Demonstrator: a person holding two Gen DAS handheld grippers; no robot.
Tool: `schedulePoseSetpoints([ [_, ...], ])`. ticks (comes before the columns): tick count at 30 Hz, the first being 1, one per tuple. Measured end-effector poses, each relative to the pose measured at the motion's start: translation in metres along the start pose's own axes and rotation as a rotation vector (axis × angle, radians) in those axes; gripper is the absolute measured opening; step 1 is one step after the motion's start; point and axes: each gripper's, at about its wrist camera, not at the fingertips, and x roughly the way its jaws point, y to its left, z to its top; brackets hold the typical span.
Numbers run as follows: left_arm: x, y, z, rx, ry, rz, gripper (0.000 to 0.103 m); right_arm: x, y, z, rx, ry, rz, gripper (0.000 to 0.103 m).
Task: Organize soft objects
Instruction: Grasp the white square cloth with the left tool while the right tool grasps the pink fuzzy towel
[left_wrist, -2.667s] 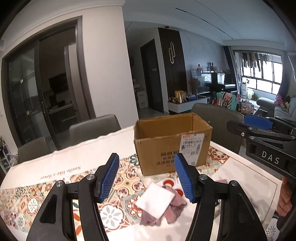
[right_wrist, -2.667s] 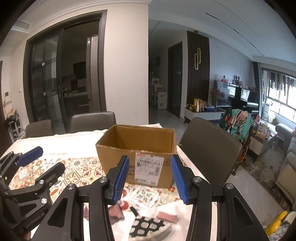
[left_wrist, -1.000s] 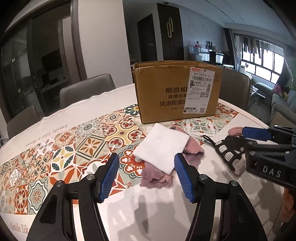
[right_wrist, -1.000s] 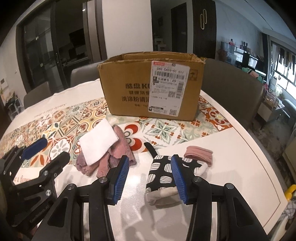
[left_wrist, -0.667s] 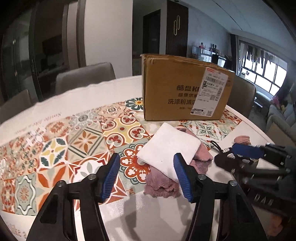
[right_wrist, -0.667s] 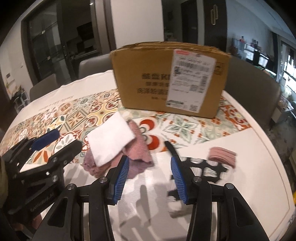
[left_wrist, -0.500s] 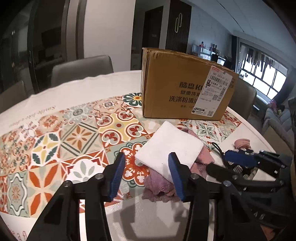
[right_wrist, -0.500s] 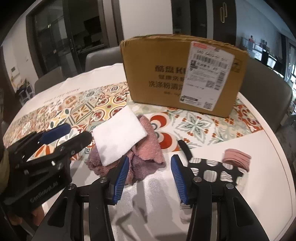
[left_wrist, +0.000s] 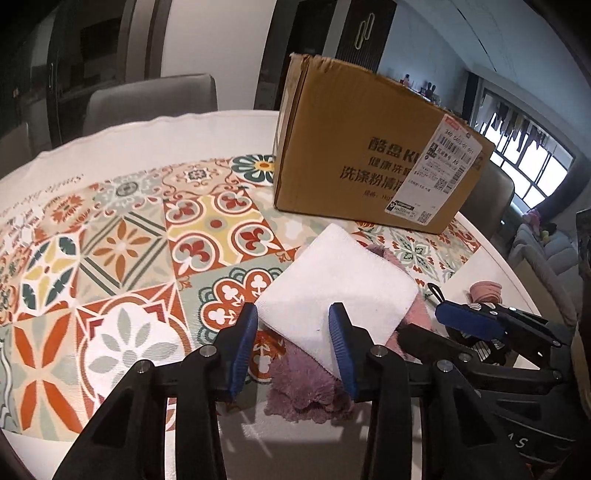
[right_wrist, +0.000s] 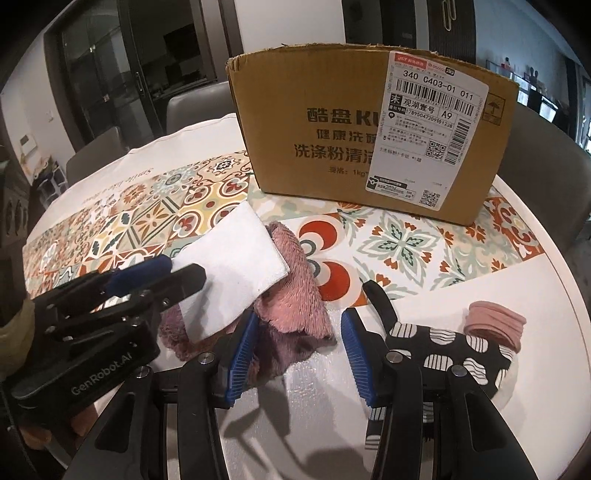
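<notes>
A folded white cloth (left_wrist: 340, 291) lies on a crumpled pink fuzzy cloth (left_wrist: 306, 387) in front of a cardboard box (left_wrist: 369, 155). My left gripper (left_wrist: 293, 332) hangs low over the pile. Its jaws are closing with the white cloth's near corner between them, and the pads do not press on it. From the right wrist view, my right gripper (right_wrist: 299, 343) stands open over the right edge of the pink fuzzy cloth (right_wrist: 291, 295), beside the white cloth (right_wrist: 236, 273). A black-and-white patterned piece (right_wrist: 450, 350) and a rolled pink sock (right_wrist: 495, 323) lie to its right.
The round table (right_wrist: 498, 280) carries a tile-patterned runner (left_wrist: 122, 251). The open-topped box (right_wrist: 369, 136) stands at the far side. Grey chairs (left_wrist: 147, 99) ring the table. The left gripper (right_wrist: 147, 277) shows at the left of the right wrist view.
Both grippers have come down and closer to the cloth pile. The left jaws have narrowed around the white cloth's corner. The right gripper has shifted left from the patterned piece to the pink cloth.
</notes>
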Motion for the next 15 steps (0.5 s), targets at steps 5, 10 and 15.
schedulePoseSetpoints([
  [5, 0.008, 0.003, 0.000, -0.019, 0.020, -0.002, 0.040, 0.007, -0.001, 0.002, 0.006, 0.012, 0.015, 0.048],
  [10, 0.012, 0.000, 0.004, -0.009, 0.022, -0.003, 0.023, 0.013, -0.002, 0.002, 0.017, 0.023, 0.028, 0.048],
  [15, 0.009, -0.005, 0.007, -0.002, -0.009, 0.016, 0.012, 0.016, -0.006, 0.002, 0.043, 0.030, 0.050, 0.048],
])
